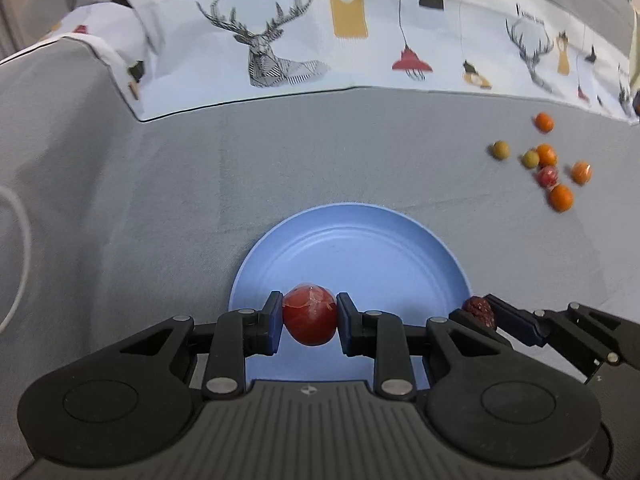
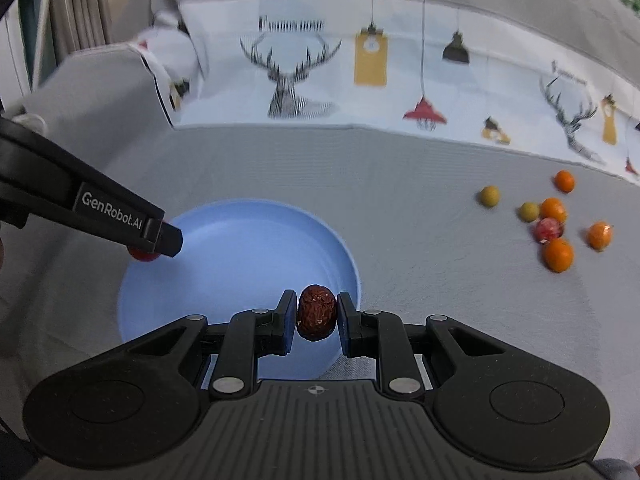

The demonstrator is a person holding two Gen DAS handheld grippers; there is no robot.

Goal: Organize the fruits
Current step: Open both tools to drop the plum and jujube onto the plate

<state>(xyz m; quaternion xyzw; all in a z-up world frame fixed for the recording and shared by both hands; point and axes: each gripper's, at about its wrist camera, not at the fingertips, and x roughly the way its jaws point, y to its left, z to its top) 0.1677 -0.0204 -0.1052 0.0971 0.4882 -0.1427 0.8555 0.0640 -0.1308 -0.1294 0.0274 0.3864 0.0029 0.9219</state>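
My left gripper (image 1: 309, 320) is shut on a wrapped red fruit (image 1: 310, 314) and holds it over the near part of the blue plate (image 1: 360, 240). My right gripper (image 2: 316, 318) is shut on a wrinkled dark red date (image 2: 316, 313) over the plate's near right rim (image 2: 348, 264). In the left wrist view the right gripper (image 1: 480, 312) with the date (image 1: 479, 310) shows at the plate's right edge. In the right wrist view the left gripper (image 2: 154, 246) reaches over the plate's left rim, the red fruit (image 2: 143, 255) mostly hidden under it.
A cluster of small fruits lies on the grey cloth at the right: several oranges (image 2: 558, 255), two yellow-green ones (image 2: 489, 196) and a wrapped red one (image 2: 548, 230). A printed deer cloth (image 1: 280, 40) lies along the back. A white cable (image 1: 16, 264) lies at the left.
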